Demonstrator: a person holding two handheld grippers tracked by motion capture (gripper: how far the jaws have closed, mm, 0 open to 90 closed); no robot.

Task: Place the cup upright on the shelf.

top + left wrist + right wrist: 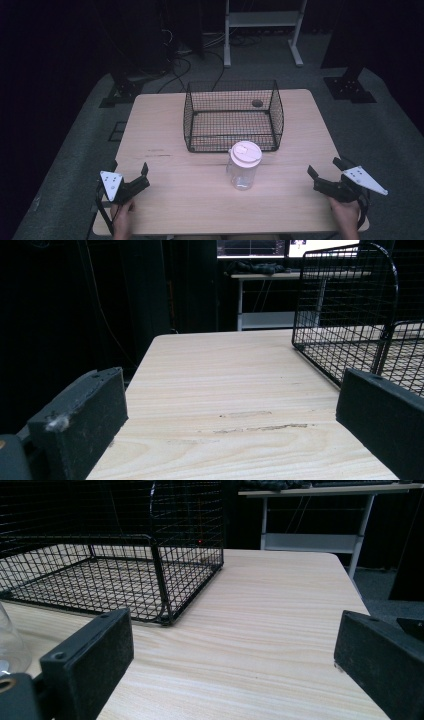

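Observation:
A clear plastic jar (244, 170) with a white lid (245, 153) stands upright on the wooden table (160, 125), just in front of a black wire basket (277, 117). My left gripper (130, 171) rests open near the front left of the table, well to the left of the jar. At the front right, about as far from the jar, my right gripper (326, 169) is open too. In the left gripper view the open gripper (230, 412) faces bare wood, with the basket (350, 315) at the right. The right gripper view shows its open gripper (230, 652), the basket (110, 565) and the jar's edge (9, 645).
The basket has nothing in it and a low front wall. Beyond the table are a white-framed desk (262, 20), cables on the grey floor (195, 57) and dark stand bases (350, 87). Bare wood lies between each gripper and the jar.

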